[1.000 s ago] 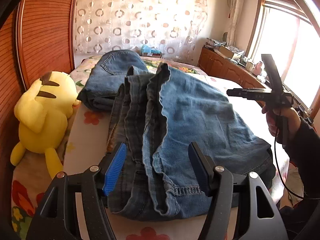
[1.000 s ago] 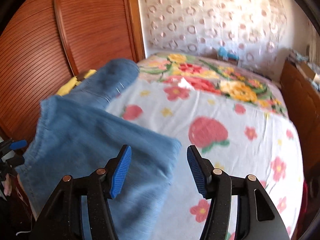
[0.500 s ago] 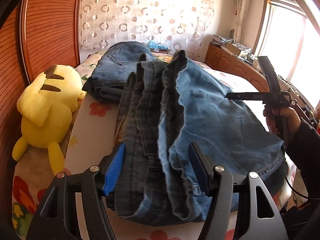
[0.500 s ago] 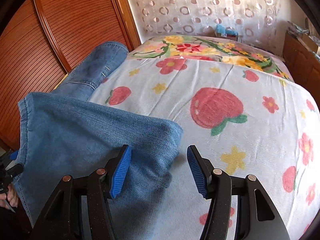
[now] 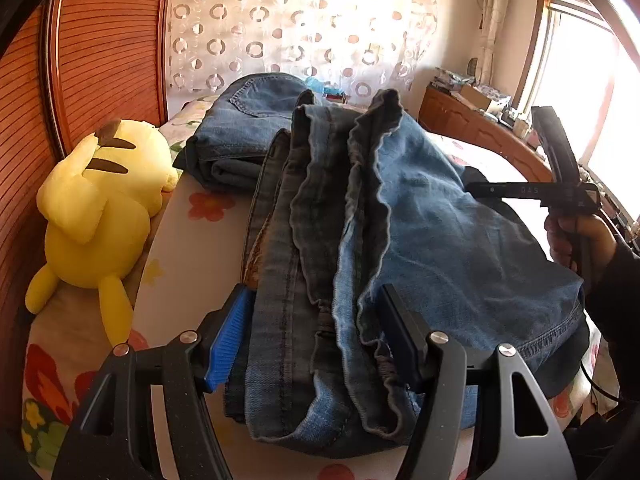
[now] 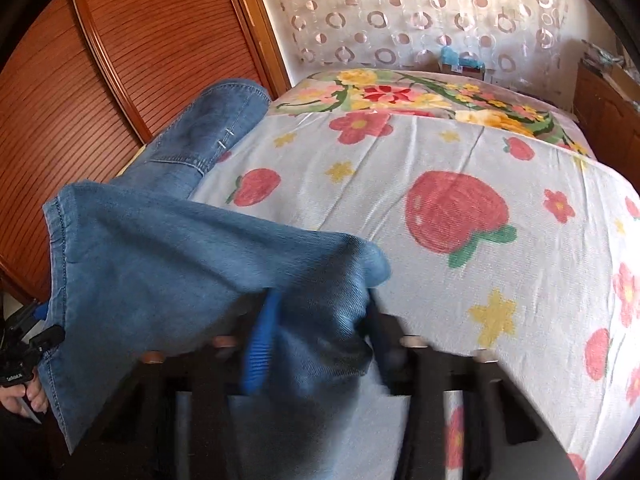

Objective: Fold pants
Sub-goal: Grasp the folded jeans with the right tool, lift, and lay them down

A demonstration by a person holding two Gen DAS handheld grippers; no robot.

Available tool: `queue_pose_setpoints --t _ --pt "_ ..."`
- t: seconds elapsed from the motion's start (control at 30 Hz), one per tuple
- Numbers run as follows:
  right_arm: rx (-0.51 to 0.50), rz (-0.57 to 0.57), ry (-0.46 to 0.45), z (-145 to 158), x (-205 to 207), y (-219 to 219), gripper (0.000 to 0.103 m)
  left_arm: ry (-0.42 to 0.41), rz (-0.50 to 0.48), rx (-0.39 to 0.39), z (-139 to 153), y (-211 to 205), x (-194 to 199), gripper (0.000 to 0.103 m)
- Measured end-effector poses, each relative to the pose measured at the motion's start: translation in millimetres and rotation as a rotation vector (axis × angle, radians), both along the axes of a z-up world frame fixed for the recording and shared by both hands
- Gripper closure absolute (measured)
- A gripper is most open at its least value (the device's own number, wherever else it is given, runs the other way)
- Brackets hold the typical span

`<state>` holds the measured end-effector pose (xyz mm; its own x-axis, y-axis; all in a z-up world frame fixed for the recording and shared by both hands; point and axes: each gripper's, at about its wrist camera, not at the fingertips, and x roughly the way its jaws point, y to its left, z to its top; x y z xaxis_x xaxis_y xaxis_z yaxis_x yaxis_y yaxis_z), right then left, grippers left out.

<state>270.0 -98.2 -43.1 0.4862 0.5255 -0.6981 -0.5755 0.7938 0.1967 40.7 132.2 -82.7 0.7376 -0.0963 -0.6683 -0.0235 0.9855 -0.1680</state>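
Note:
Light blue jeans (image 5: 440,240) lie bunched lengthwise on the bed. Their hem end sits between the fingers of my left gripper (image 5: 316,336). Its jaws stand wide around the denim without squeezing it. In the right wrist view a folded corner of the jeans (image 6: 180,248) fills the gap of my right gripper (image 6: 320,340). Its jaws are closing and blurred, with both pads against the cloth. The right gripper (image 5: 560,192) and the hand holding it show at the far side of the jeans. My left gripper (image 6: 24,340) peeks out at the hem.
A second, folded pair of jeans (image 5: 240,128) lies at the head of the bed, beside a yellow plush toy (image 5: 96,208). The flowered bedspread (image 6: 460,140) stretches right. A wooden wardrobe (image 5: 100,40) stands on the left, and a wooden dresser (image 5: 480,128) under the window.
My right gripper has sunk onto the corner of the jeans and its jaws have come in on it. The left gripper's jaws keep their width; the bunched denim now fills the gap.

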Motion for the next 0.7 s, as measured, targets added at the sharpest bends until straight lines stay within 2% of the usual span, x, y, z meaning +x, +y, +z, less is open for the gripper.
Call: queue_pose_setpoints --t 0.03,0.17,0.33,0.53,0.63,0.7 --pt "-0.012 0.005 -0.009 2.9 -2.7 1.6 0.090 -0.011 -0.001 -0.001 1.4 -0.3 -0.4 0.038" --pt "0.012 0.018 -0.128 33.5 -23.8 -4.6 0.096 -0.038 0.012 -0.008 7.4 -1.7 -0.6 0.038" --pt "0.134 0.042 -0.270 94.6 -58.5 -24.3 0.097 -0.058 0.009 0.007 18.0 -5.9 -0.3 0.038" --pt "0.156 0.066 -0.373 151.6 -91.5 -31.6 0.097 -0.066 0.001 0.034 23.6 -11.2 0.5 0.038" --pt "0.119 0.050 -0.443 167.7 -98.9 -38.5 0.097 -0.064 -0.007 0.027 23.7 -11.6 2.5 0.038" --pt "0.106 0.025 -0.438 166.9 -94.4 -51.3 0.097 -0.068 -0.013 0.028 25.3 -13.1 3.3 0.038"
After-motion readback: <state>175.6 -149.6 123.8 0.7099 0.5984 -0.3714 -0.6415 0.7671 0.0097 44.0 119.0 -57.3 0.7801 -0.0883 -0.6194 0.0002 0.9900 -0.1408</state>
